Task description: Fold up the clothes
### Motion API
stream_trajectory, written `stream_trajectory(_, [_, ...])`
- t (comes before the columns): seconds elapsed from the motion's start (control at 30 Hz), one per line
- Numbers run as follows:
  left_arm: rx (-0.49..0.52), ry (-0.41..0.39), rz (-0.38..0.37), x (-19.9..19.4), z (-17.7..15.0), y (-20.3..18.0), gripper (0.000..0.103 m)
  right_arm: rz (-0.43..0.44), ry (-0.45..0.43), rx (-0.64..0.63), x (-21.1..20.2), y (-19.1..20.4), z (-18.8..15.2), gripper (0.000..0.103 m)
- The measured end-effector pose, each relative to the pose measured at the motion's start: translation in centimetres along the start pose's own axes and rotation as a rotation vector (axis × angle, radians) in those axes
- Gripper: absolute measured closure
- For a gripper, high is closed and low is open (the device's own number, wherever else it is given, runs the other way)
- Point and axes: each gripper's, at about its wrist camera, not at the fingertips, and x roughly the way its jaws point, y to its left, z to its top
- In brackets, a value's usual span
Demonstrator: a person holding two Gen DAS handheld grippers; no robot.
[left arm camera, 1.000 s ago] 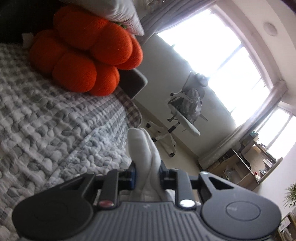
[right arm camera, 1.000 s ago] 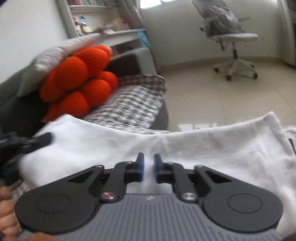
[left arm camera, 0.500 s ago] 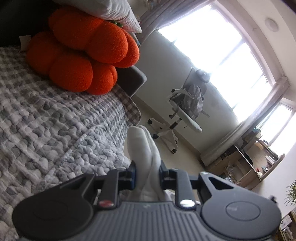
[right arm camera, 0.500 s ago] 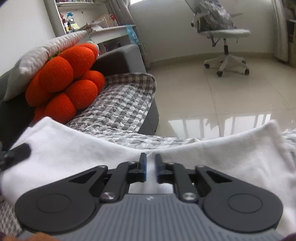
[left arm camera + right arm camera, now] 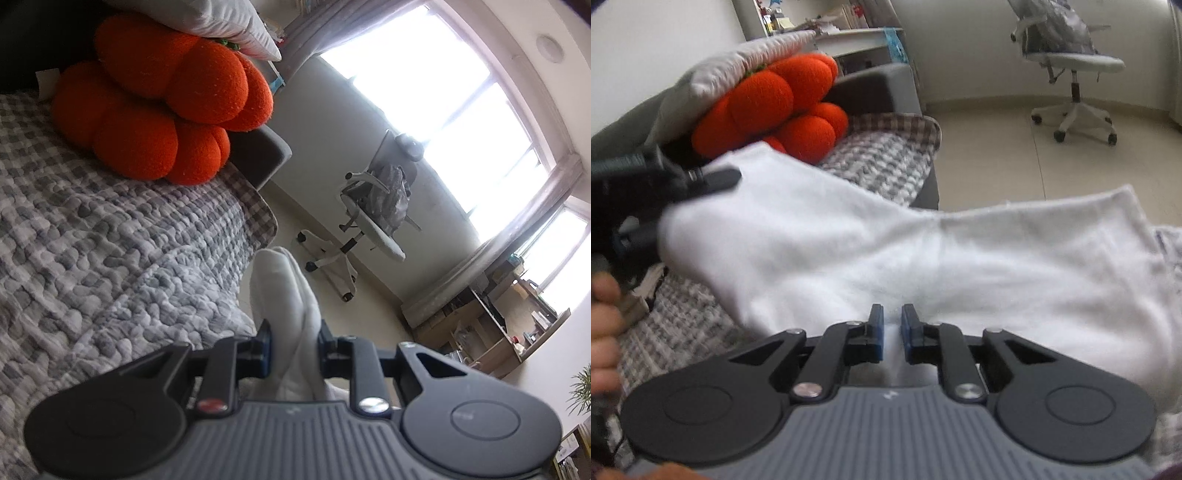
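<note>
A white garment (image 5: pixel 886 240) hangs stretched between both grippers above a grey checked quilt (image 5: pixel 879 162). In the right wrist view my right gripper (image 5: pixel 892 314) grips the cloth's near edge, white fabric filling the narrow gap between its blue pads. At the left of that view the left gripper's black fingers (image 5: pixel 716 177) clamp the garment's raised far end, with a person's hand (image 5: pixel 604 306) below them. The left wrist view shows my left gripper (image 5: pixel 293 332) shut on a thick bunched fold of the garment (image 5: pixel 280 280), which sticks out past the pads.
An orange pumpkin-shaped cushion (image 5: pixel 159 110) lies under a white pillow (image 5: pixel 207 22) at the head of the quilt (image 5: pixel 92 240). Beyond the sofa's edge is pale floor with a white office chair (image 5: pixel 1071 62). Shelves stand along the walls.
The left end of the garment has lifted with the left gripper, which now shows higher in the right wrist view. The right gripper's pads stand slightly wider than a second ago.
</note>
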Motion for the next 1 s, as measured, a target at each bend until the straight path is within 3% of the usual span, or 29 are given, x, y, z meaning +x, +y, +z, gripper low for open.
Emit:
stream_trajectory(0.17, [0.023,0.0,0.01,0.3,-0.1,-1.8,0.081,-0.003,0.012,0.005,0.2,-0.2,0.1,0.088])
stream_trajectory(0.4, [0.033,0.005,-0.003,0.5,0.1,-4.2,0.081,0.075,0.022,0.132,-1.2,-2.2,0.7,0.083])
stream_trajectory(0.47, [0.037,0.01,-0.008,0.8,-0.1,-5.0,0.081,0.083,0.014,0.158,-1.8,-2.8,0.9,0.067])
stream_trajectory(0.53, [0.046,0.016,-0.011,1.2,-0.4,-5.9,0.081,0.089,-0.004,0.183,-2.5,-3.4,1.1,0.061])
stream_trajectory(1.0, [0.098,0.064,-0.027,4.1,-3.9,-10.5,0.081,0.091,-0.099,0.389,-5.8,-8.8,2.7,0.061])
